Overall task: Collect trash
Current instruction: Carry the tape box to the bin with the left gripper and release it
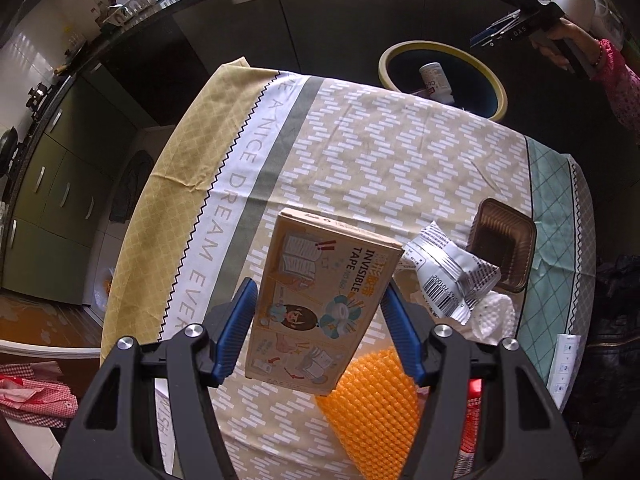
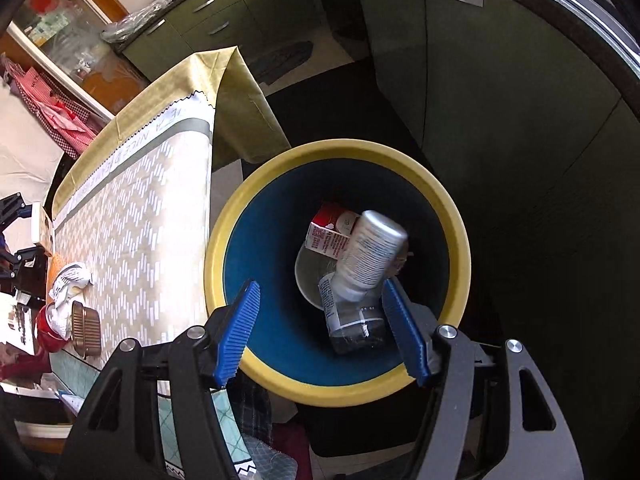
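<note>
My left gripper (image 1: 318, 312) is shut on a tan cardboard box (image 1: 320, 304) marked "invisible tape", held above the table. On the cloth to its right lie a silver wrapper (image 1: 448, 276), a brown plastic tray (image 1: 502, 244), crumpled white paper (image 1: 494, 316) and an orange foam net (image 1: 376, 408). My right gripper (image 2: 320, 320) is open over the yellow-rimmed blue bin (image 2: 248, 216). A white bottle (image 2: 370, 256), blurred, is loose inside the bin mouth above a red-and-white carton (image 2: 326, 232) and a clear bottle (image 2: 352, 328). The bin also shows in the left wrist view (image 1: 400, 54).
The table (image 1: 360, 152) wears a patterned beige cloth with yellow and teal ends. Dark green kitchen cabinets (image 1: 280, 12) stand behind it. The bin stands on the floor off the table's far edge. A red can (image 2: 50, 332) sits by the brown tray (image 2: 86, 330).
</note>
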A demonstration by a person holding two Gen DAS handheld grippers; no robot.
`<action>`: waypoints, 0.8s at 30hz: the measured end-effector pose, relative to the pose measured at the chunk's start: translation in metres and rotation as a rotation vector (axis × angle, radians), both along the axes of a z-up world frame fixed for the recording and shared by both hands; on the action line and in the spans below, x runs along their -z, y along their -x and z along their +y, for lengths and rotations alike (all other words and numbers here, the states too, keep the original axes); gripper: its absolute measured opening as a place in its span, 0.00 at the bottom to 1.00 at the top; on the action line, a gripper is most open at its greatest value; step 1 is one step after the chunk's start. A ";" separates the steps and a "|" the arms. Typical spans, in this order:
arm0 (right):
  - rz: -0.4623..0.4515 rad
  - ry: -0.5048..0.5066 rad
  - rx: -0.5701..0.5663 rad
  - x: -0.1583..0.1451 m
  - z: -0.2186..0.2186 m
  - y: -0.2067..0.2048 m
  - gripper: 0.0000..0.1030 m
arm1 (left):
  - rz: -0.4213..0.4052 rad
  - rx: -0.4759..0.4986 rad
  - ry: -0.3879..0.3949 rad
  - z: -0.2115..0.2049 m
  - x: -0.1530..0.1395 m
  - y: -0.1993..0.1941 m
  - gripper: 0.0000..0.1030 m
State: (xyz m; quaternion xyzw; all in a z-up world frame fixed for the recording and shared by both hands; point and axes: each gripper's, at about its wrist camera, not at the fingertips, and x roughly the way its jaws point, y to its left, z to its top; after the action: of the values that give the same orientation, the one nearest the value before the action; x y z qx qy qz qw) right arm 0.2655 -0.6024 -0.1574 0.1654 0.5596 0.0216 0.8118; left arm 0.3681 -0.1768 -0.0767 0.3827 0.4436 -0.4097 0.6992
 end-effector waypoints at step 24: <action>-0.073 -0.056 -0.079 -0.010 0.029 0.049 0.62 | -0.081 0.034 0.058 -0.045 -0.041 0.017 0.59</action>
State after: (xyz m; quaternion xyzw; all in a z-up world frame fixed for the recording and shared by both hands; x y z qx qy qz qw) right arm 0.2164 -0.5733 -0.1475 0.1649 0.5348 0.0754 0.8253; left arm 0.3515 -0.2217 -0.0356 0.3858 0.3963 -0.4184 0.7204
